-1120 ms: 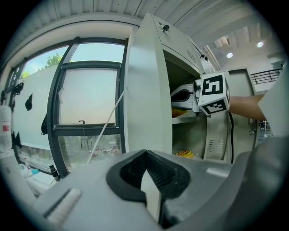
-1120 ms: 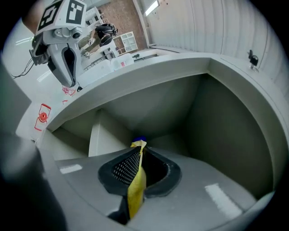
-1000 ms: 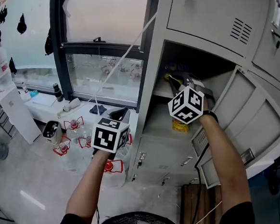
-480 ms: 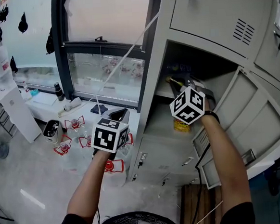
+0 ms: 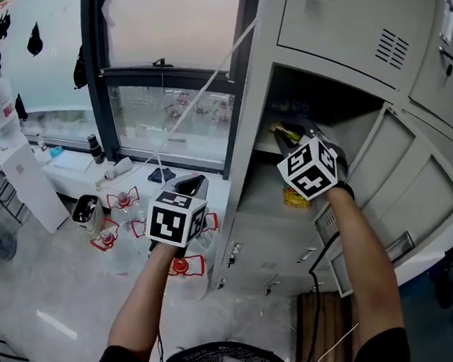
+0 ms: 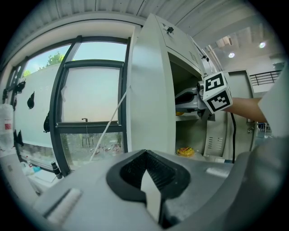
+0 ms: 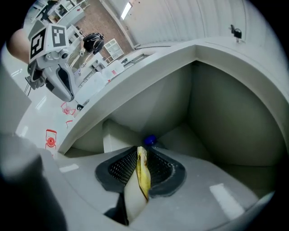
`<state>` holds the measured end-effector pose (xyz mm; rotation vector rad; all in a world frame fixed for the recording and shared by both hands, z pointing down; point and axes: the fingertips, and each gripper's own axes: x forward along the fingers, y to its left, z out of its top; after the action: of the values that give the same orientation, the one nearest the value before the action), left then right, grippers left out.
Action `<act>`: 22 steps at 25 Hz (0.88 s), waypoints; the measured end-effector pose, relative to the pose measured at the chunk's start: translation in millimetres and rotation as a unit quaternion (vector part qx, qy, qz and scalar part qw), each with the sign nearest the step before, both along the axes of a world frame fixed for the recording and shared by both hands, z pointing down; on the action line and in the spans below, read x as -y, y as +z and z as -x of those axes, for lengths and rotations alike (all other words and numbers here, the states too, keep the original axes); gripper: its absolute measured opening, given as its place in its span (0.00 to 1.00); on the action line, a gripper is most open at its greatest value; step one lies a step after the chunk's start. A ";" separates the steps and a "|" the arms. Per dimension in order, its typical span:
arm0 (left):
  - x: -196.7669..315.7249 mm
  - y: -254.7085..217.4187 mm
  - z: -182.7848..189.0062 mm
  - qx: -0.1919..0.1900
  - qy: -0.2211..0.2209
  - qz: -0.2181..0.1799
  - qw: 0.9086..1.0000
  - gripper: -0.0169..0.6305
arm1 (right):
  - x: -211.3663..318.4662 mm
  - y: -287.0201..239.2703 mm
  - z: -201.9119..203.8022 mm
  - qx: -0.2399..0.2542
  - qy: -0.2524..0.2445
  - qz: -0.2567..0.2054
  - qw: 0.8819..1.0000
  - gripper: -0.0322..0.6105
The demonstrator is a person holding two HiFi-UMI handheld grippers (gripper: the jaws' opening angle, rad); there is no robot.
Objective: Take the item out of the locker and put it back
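Right gripper [image 7: 141,151] was inside the open compartment of the grey metal locker [image 5: 247,128], at shelf [image 5: 264,145] level, with its marker cube [image 5: 311,168] facing us in the head view. We saw its jaws a small way apart; they had just been opening. The yellow item [image 7: 143,177], thin and brown-flecked, stood edge-on between the pads, leaning on the right-hand pad and not clamped, as far as we could read it. So the item was in the locker, between the loosened jaws. In the head view its yellow end showed just past the cube, over the shelf. We couldn't tell whether it rested on the shelf. A small blue object [image 7: 150,140] sat just beyond the jaw tips, deeper in the compartment. A second yellow packet [image 5: 294,197] lay on the compartment floor below the shelf, well apart from the gripper. The compartment door [image 5: 415,193] hung open to the right of the arm. Left gripper [image 6: 145,152] had its jaws together with nothing between them. We held it outside the locker, to the left of its side wall and in front of the dark-framed window [image 5: 168,32], pointing roughly level towards the locker. From the left gripper view we could see the right gripper's cube reaching into the compartment.
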<state>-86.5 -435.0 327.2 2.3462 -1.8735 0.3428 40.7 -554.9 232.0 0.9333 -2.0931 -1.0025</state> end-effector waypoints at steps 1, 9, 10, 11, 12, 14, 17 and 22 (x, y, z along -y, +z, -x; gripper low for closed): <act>-2.1 0.3 0.7 0.000 0.002 0.001 1.000 0.03 | -3.2 0.4 -0.2 0.005 0.003 0.002 1.000 0.20; -22.6 2.0 0.7 -0.008 0.024 0.010 1.000 0.03 | -35.8 -4.2 -6.2 0.052 0.021 0.018 0.998 0.19; -25.1 2.2 1.1 -0.009 0.026 0.010 1.000 0.03 | -41.1 -4.8 -7.2 0.059 0.024 0.020 0.998 0.18; -27.9 2.2 1.9 -0.009 0.028 0.010 1.000 0.03 | -46.8 -5.1 -8.0 0.066 0.026 0.022 0.997 0.18; -31.0 2.1 2.9 -0.009 0.030 0.009 0.999 0.03 | -52.8 -5.0 -8.5 0.073 0.029 0.025 0.997 0.18; -37.5 1.8 5.8 -0.008 0.034 0.009 0.999 0.03 | -65.7 -3.6 -9.2 0.091 0.037 0.033 0.995 0.17; -46.8 3.5 12.2 -0.003 0.037 0.009 0.999 0.03 | -85.6 1.6 -7.4 0.123 0.044 0.050 0.990 0.17; -65.7 10.8 27.3 0.002 0.033 0.015 0.999 0.03 | -117.2 19.8 9.1 0.174 0.033 0.086 0.981 0.17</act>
<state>-113.9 -369.3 337.9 2.3940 -1.7830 0.3809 31.6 -437.7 251.8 1.1450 -2.3707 -0.6464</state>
